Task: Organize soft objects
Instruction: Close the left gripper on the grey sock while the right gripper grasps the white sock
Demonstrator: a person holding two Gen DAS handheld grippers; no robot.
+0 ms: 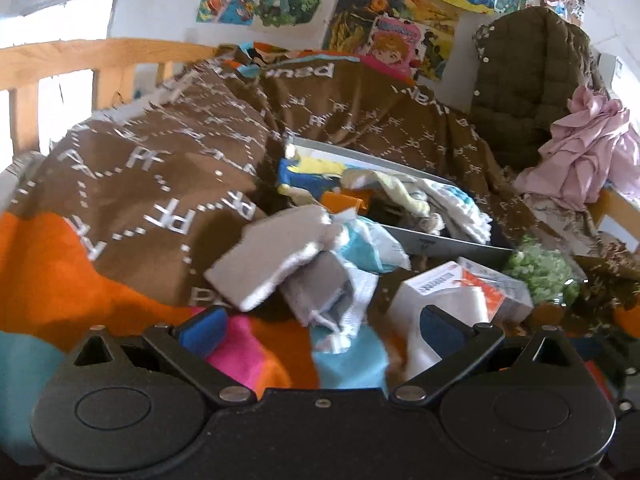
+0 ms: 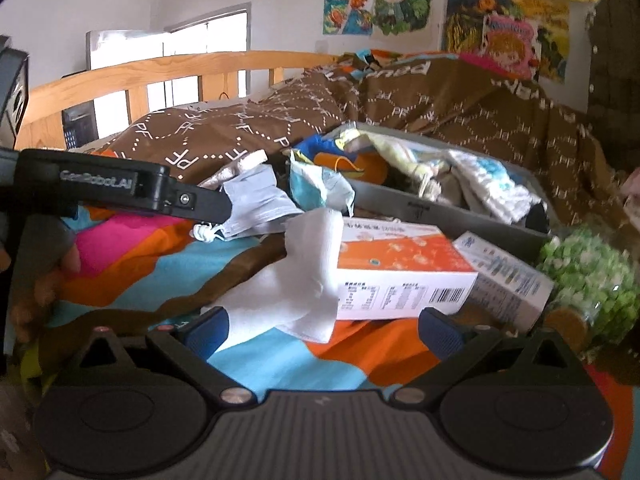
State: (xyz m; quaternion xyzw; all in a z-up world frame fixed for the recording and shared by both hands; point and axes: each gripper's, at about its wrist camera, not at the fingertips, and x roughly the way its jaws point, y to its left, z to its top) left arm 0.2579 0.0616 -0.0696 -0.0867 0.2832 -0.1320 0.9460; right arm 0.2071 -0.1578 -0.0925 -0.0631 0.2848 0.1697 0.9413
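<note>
Your left gripper [image 1: 320,330] sits low over the bed, blue pads spread wide with nothing between them — just beyond lies a loose heap of grey-and-white cloths [image 1: 296,264], touching the near edge of the grey tray [image 1: 448,242]. The tray rests on the brown patterned blanket [image 1: 168,152] and holds a jumble of soft pieces, blue, yellow, orange and white. Your right gripper [image 2: 322,330] is likewise spread, gripping nothing; a white cloth [image 2: 296,284] lies between and just past its pads, draped against the orange-and-white box [image 2: 400,272]. A second, bluish box [image 2: 504,276] lies just right of it, and a green fluffy item [image 2: 588,276] further right. In the right wrist view the other gripper reaches in from the left, its tip at a pale grey cloth [image 2: 256,204] — whether it pinches it, you cannot tell.
</note>
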